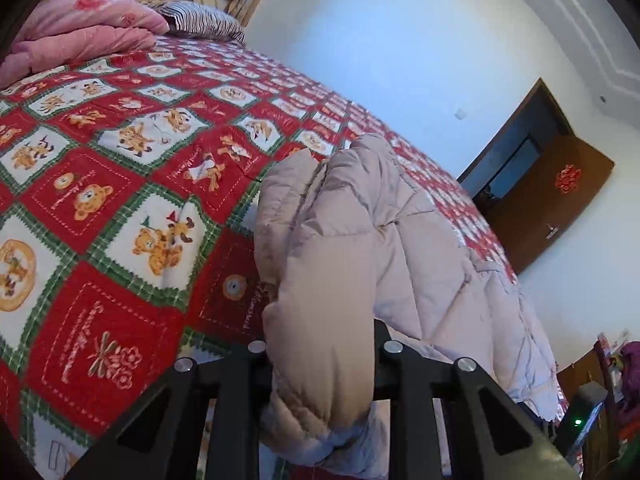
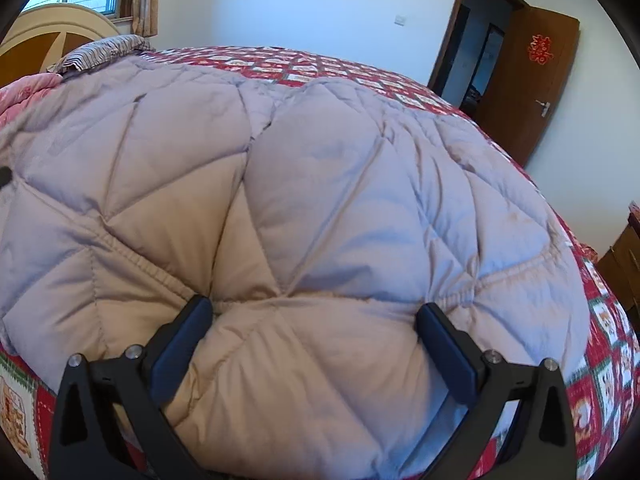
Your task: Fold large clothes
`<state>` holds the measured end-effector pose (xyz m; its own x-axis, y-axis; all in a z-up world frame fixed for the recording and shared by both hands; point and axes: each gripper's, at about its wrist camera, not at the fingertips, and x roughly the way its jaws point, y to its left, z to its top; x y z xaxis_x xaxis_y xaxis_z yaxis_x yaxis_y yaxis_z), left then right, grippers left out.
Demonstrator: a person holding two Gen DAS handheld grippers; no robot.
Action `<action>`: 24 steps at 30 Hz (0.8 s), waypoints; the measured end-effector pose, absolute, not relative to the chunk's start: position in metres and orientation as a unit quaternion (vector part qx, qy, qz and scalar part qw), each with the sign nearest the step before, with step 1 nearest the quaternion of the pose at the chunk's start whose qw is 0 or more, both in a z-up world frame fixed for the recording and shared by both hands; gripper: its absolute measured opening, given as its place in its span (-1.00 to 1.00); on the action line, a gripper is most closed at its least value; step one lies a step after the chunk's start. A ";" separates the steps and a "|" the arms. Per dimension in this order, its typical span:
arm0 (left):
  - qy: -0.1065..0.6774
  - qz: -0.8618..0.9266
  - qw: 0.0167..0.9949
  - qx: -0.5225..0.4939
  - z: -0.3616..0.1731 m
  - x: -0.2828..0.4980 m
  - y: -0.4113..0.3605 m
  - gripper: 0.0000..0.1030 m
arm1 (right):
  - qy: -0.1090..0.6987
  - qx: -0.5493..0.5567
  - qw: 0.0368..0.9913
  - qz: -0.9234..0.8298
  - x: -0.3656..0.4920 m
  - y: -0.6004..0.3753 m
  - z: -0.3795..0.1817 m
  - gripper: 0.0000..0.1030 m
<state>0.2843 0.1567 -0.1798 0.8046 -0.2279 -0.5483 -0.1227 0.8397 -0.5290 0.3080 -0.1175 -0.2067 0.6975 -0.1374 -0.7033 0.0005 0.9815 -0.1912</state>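
A pale pink-grey quilted puffer jacket (image 2: 320, 184) lies on a bed with a red, white and green bear-print cover (image 1: 120, 184). My left gripper (image 1: 322, 344) is shut on a thick fold of the jacket (image 1: 340, 240), which bulges up between its black fingers and hides the tips. My right gripper (image 2: 314, 312) is open wide. Its two dark pads (image 2: 188, 332) press against the jacket's near edge, with padded fabric bulging between them.
A folded pink quilt (image 1: 80, 28) and a striped pillow (image 1: 200, 20) lie at the bed's head by a wooden headboard (image 2: 40, 36). An open brown door (image 2: 532, 68) stands at the right wall. Wooden furniture (image 2: 624, 260) sits at the far right.
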 end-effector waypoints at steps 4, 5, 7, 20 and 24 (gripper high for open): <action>0.309 -0.044 0.901 -0.302 -0.184 0.275 0.172 -0.64 | 0.376 -0.103 0.919 -0.053 0.296 -0.107 -0.211 1.00; 0.306 -0.045 0.901 -0.304 -0.182 0.272 0.175 -0.64 | 0.380 -0.103 0.918 -0.053 0.297 -0.106 -0.210 1.00; 0.295 -0.046 0.905 -0.302 -0.173 0.263 0.181 -0.65 | 0.389 -0.106 0.914 -0.050 0.299 -0.101 -0.208 1.00; 0.199 -0.062 0.961 -0.181 -0.056 0.236 0.133 -0.68 | 0.359 -0.075 0.929 0.044 0.254 -0.148 -0.147 1.00; 0.173 -0.116 0.973 -0.098 -0.013 0.249 0.047 -0.69 | 0.346 -0.047 0.936 -0.038 0.248 -0.243 -0.125 1.00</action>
